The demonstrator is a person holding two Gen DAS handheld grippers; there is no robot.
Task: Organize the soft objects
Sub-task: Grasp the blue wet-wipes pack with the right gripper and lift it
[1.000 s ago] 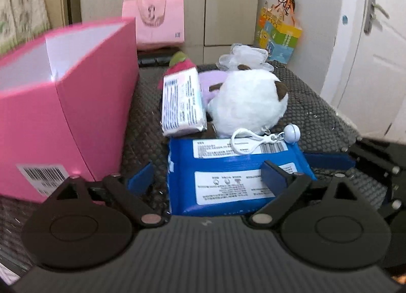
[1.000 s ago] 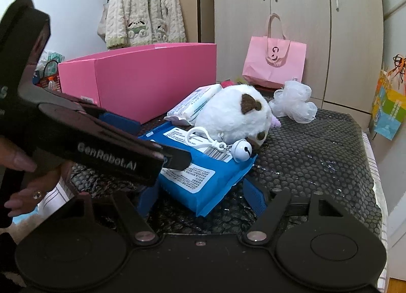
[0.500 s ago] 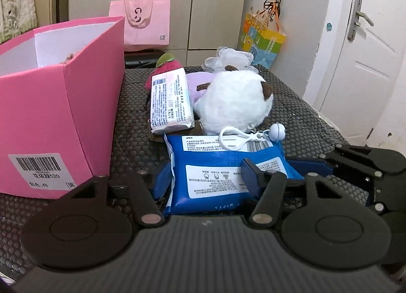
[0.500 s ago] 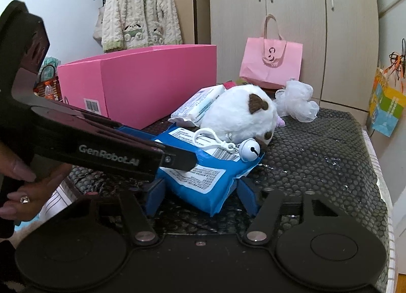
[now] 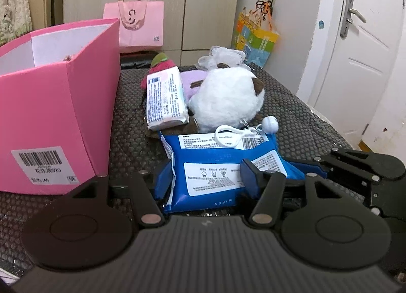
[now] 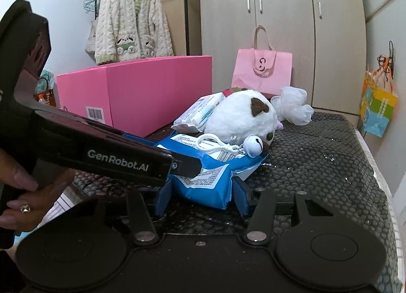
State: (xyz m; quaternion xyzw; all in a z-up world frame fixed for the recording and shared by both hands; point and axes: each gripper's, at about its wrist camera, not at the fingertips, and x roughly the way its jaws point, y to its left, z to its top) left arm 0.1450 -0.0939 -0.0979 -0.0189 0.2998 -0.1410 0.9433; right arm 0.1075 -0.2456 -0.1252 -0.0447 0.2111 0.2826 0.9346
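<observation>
Wipes, a blue pack (image 5: 218,171), lie at the near edge of the dark quilted surface (image 6: 317,156), and both tools grip the pack. The left gripper (image 5: 206,178) has its blue pads pressed into the pack's near end, buckling the wrapper. The right gripper (image 6: 201,197) is closing on the pack's near corner, pads against its sides. A white plush toy (image 5: 225,100) rests on the pack's far edge, its keyring and bell lying on the label. A white tissue pack (image 5: 165,99) sits just left of the toy; the open pink box (image 5: 58,113) stands farther left.
</observation>
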